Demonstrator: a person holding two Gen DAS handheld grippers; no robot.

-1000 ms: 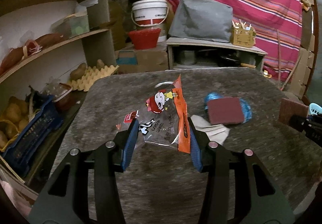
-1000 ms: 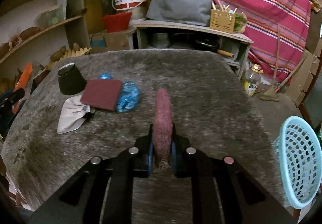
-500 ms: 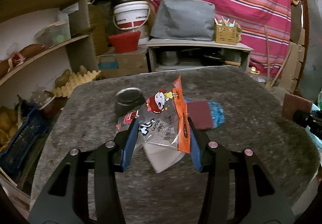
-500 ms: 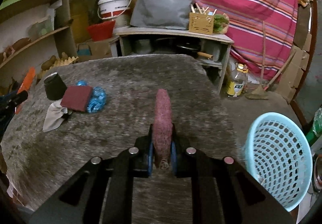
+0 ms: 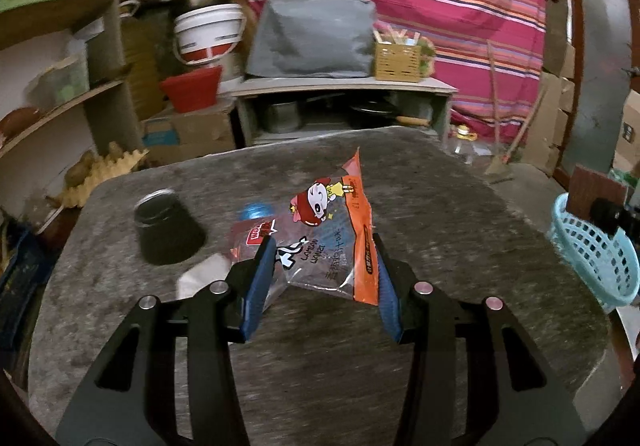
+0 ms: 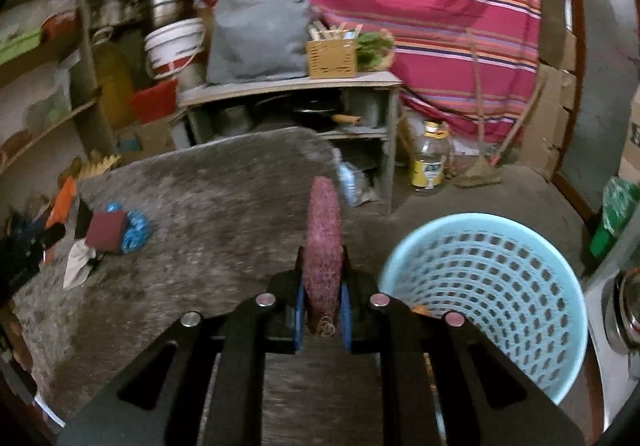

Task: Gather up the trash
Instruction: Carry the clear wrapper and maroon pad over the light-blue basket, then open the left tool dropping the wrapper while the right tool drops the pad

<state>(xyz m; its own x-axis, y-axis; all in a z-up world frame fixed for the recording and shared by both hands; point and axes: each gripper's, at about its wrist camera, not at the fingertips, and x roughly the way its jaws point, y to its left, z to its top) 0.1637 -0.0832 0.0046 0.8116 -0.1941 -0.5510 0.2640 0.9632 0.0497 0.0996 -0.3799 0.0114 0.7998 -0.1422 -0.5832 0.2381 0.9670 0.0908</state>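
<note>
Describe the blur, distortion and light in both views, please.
Left wrist view: dim warm light, fisheye bending, black cup smeared, snack wrapper in the left gripper sharp. Right wrist view: blue basket and table streaked, scouring pad in the right gripper crisp.

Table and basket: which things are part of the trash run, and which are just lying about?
Part of the job:
- snack wrapper in left gripper
- scouring pad in right gripper
- blue basket
- tissue, blue wrapper on the table

Lying about:
- white bucket
- oil bottle
- broom
</note>
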